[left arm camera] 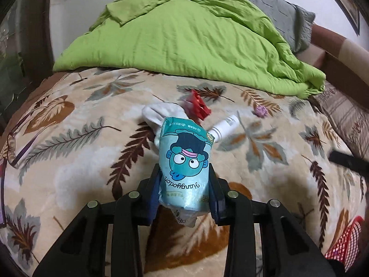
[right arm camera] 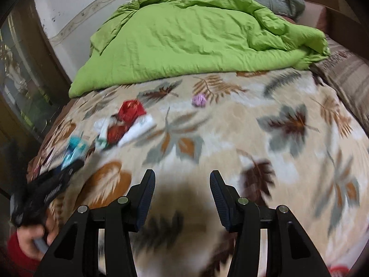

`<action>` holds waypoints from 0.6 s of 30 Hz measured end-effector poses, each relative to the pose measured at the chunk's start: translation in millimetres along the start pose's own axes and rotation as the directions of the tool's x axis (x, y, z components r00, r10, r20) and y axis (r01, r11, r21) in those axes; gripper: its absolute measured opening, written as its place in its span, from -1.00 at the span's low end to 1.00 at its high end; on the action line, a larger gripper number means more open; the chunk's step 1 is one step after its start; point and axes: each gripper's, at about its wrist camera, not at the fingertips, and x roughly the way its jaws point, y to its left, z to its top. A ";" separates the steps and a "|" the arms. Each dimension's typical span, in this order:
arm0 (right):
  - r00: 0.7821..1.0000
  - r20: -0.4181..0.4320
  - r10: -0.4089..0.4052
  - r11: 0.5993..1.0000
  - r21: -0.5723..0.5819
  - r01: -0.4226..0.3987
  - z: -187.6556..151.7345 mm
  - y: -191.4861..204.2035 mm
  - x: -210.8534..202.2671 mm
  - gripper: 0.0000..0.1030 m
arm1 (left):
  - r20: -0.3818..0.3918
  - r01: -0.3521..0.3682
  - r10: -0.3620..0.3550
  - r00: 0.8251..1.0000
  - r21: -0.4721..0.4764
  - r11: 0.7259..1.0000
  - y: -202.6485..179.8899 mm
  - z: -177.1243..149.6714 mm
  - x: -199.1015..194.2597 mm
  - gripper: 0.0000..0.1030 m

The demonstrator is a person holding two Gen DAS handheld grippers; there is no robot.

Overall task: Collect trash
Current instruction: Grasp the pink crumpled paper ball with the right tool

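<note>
A teal tissue packet (left arm camera: 186, 154) with a cartoon face stands upright between the pads of my left gripper (left arm camera: 184, 170), which is shut on it just above the leaf-patterned blanket (left arm camera: 80, 161). Behind it lie a white sock (left arm camera: 154, 114), a red wrapper (left arm camera: 199, 107), a white tube (left arm camera: 224, 125) and a small purple crumpled scrap (left arm camera: 260, 110). In the blurred right wrist view, my right gripper (right arm camera: 182, 180) hangs open over bare blanket (right arm camera: 253, 138) with nothing between its fingers. The left gripper (right arm camera: 66, 173) with the teal packet (right arm camera: 76, 149) shows at the left. The red wrapper (right arm camera: 131, 112) and purple scrap (right arm camera: 199, 100) lie farther back.
A bunched green duvet (left arm camera: 184, 39) and grey pillow (left arm camera: 283, 11) fill the back of the bed. A red mesh basket (left arm camera: 346, 240) shows at the lower right, and glasses (left arm camera: 11, 145) lie at the left edge. A hand in a red sleeve (right arm camera: 27, 237) holds the left gripper.
</note>
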 end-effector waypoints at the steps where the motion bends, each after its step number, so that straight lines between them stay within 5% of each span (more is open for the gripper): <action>1: 1.000 0.007 -0.003 1.000 -0.006 0.004 12.0 -1.5 13.4 0.03 | 0.002 -0.012 0.012 1.000 -0.001 1.000 0.1 0.7 1.8 -0.33; 5: 0.999 -0.002 -0.032 0.999 -0.042 0.032 43.8 -5.1 53.4 0.03 | 0.025 -0.066 0.065 0.998 0.017 0.998 -0.7 6.0 10.5 -0.33; 18: 0.997 -0.047 -0.055 0.998 0.013 0.056 108.8 -40.6 169.8 -0.12 | 0.012 -0.051 0.050 0.999 0.039 0.998 -3.0 12.8 27.2 -0.33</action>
